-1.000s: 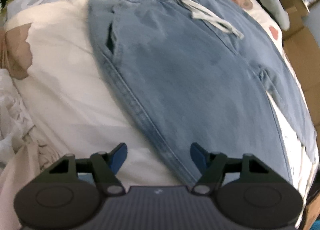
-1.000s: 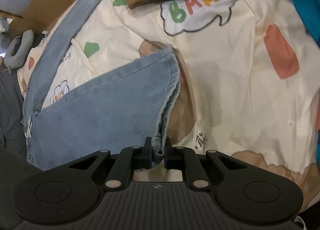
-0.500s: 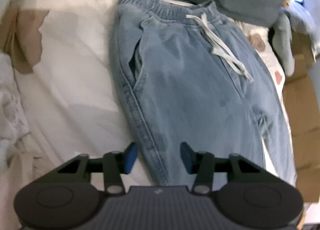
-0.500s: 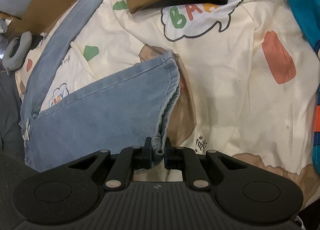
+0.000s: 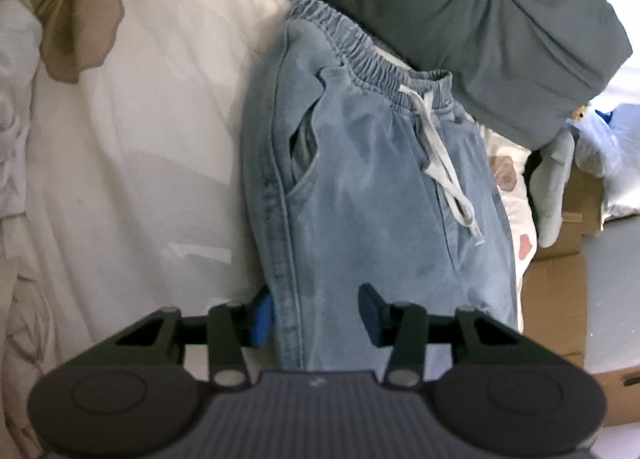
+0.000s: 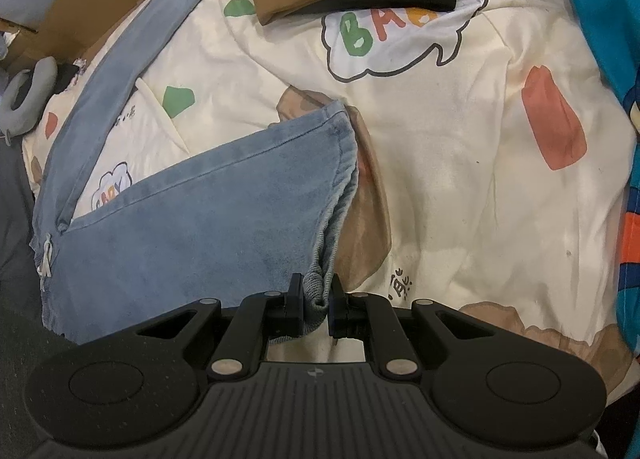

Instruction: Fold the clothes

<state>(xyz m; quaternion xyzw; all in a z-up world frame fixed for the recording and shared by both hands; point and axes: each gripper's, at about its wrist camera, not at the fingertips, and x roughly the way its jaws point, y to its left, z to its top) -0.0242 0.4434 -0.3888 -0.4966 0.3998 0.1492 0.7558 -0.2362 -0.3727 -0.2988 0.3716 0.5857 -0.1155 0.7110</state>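
The left gripper has just been closing; its jaws stand apart astride the side seam of the jeans at lower centre, pads not pressing. The right gripper is clamped on a jeans leg hem, the jeans spreading left over the printed quilt

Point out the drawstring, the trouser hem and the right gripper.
drawstring (image 5: 442, 163), left wrist view, on the knot
trouser hem (image 6: 338, 163), right wrist view, on the stitched edge
right gripper (image 6: 315, 301), right wrist view, between its fingertips
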